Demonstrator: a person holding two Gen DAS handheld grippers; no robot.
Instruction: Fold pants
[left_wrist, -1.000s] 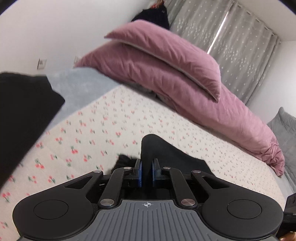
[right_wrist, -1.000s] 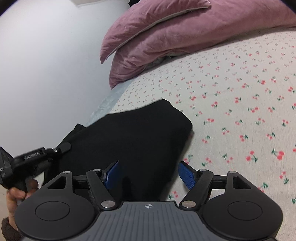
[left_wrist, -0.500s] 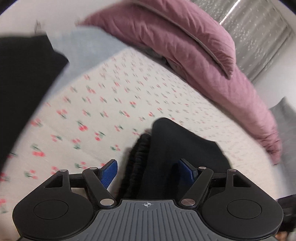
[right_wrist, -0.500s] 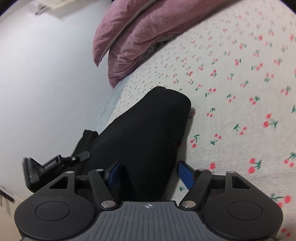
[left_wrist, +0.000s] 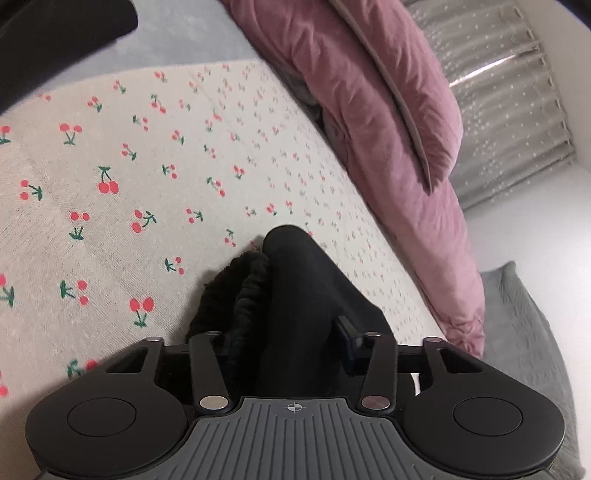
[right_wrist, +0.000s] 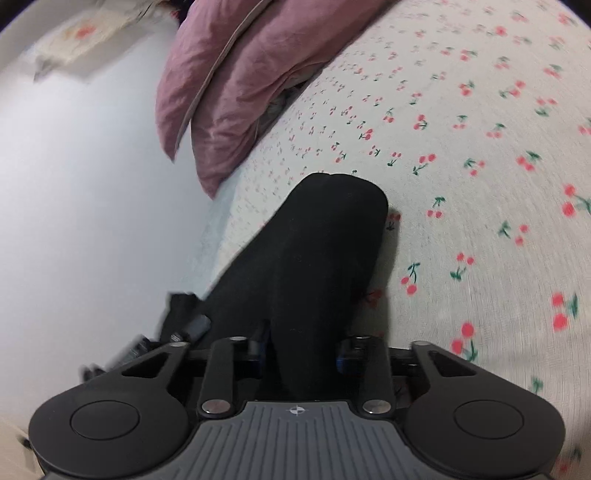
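Cherry-print bedsheet (left_wrist: 110, 155) stretches out in front of you, cream with small red cherries, and two mauve pillows (left_wrist: 388, 122) are stacked along its far side with a grey dotted curtain (left_wrist: 517, 110) behind them. One pair of black pants (left_wrist: 299, 291) lies on the sheet as a thick folded bundle with a rounded far end; from your left wrist camera a ribbed, gathered edge shows along its left side.

Your left gripper (left_wrist: 284, 347) straddles the near end of the bundle with its fingers spread; the cloth fills the gap, and you cannot tell from these views whether they are pressing on it. Your right gripper (right_wrist: 301, 350) sits over the same bundle, its blue-padded fingers (right_wrist: 343, 356) drawn in against both sides of the fabric, clamping the pants.

A grey quilted cushion (left_wrist: 524, 332) lies at the right of the left view, and a second dark cloth (left_wrist: 55, 33) fills its top left corner.
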